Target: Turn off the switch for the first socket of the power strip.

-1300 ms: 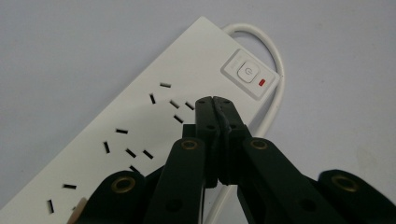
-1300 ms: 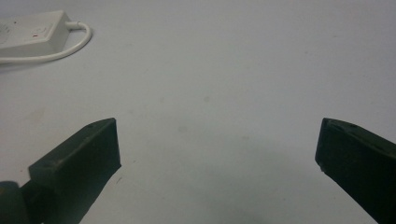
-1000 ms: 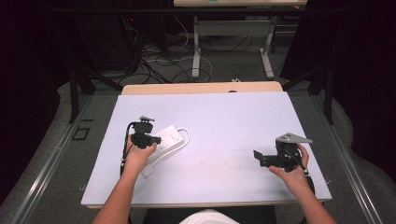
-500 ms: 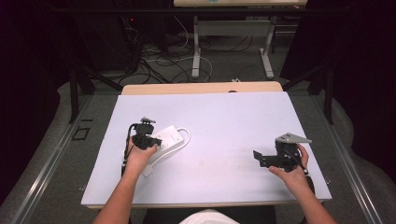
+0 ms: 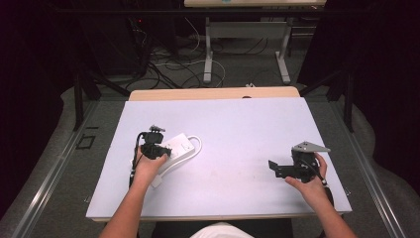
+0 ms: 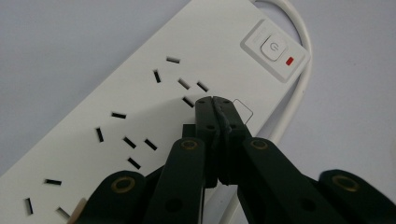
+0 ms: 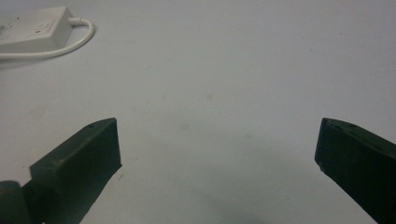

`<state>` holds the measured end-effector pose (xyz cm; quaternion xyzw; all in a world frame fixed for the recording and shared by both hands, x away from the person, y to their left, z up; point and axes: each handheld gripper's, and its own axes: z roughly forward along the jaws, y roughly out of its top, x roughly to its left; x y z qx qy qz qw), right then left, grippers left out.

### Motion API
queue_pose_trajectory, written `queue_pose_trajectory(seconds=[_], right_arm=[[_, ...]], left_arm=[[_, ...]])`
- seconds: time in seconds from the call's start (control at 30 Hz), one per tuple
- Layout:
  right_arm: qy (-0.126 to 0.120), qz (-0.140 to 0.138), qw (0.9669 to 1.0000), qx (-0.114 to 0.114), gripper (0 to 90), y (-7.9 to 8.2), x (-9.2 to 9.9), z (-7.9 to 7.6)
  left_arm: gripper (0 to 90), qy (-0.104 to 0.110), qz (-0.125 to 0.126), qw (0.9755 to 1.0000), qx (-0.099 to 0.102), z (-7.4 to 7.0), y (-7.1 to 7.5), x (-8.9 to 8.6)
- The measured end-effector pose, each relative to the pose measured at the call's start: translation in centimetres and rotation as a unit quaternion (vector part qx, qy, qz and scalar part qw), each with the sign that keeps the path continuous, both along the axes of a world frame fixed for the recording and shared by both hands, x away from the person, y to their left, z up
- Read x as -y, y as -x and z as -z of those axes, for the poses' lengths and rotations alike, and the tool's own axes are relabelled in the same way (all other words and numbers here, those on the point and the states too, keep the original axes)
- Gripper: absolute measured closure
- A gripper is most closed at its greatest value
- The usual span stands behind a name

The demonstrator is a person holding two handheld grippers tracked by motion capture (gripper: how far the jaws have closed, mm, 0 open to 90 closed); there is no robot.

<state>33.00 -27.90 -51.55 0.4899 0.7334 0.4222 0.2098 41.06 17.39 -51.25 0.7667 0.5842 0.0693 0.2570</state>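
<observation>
A white power strip [image 5: 179, 145] lies on the left half of the pale table [image 5: 237, 129], its white cable [image 5: 197, 147] looped round its far end. My left gripper [image 5: 155, 148] hangs over the strip, pointing down. In the left gripper view the gripper [image 6: 215, 100] is shut with nothing in it, its tips just above the power strip [image 6: 116, 93], a short way from the switch [image 6: 273, 46] and its red light [image 6: 290, 60]. Whether the tips touch the strip I cannot tell. My right gripper [image 5: 275, 169] rests at the table's right, open and empty [image 7: 217, 154], facing the far-off strip [image 7: 32, 28].
A wooden strip [image 5: 213, 93] borders the table's far edge. Beyond it are metal desk legs [image 5: 208, 54] and tangled cables [image 5: 163, 64] on the floor. Bare table surface [image 7: 210, 70] stretches between the two grippers.
</observation>
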Motion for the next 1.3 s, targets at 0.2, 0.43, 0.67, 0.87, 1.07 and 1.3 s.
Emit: queue_pose_trajectory(seconds=[0.2, 0.43, 0.67, 0.87, 1.07, 1.3], right_arm=[[0.001, 0.000, 1.0000, -0.002, 0.0, 0.01, 0.04, 0.00], [0.001, -0.002, 1.0000, -0.002, 0.0, -0.02, 0.05, 0.03], [0.000, -0.002, 1.0000, -0.002, 0.0, -0.03, 0.04, 0.04], [0.000, -0.003, 1.0000, -0.003, 0.0, -0.01, 0.04, 0.02], [0.000, -0.002, 1.0000, -0.001, 0.0, -0.02, 0.02, 0.02], [0.000, -0.002, 1.0000, -0.001, 0.0, -0.02, 0.02, 0.01]], left_arm=[[89.9, 0.001, -0.004, 1.0000, 0.004, 0.08, 0.04, 0.05], [89.8, 0.002, -0.002, 1.0000, 0.005, 0.12, 0.03, 0.01], [89.7, -0.001, 0.001, 1.0000, 0.006, 0.12, 0.06, 0.04], [89.7, -0.001, 0.003, 1.0000, 0.008, 0.16, 0.11, 0.00], [90.0, -0.003, 0.004, 0.9999, 0.009, 0.21, 0.12, 0.02], [90.0, -0.002, 0.004, 1.0000, 0.005, 0.39, 0.07, -0.09]])
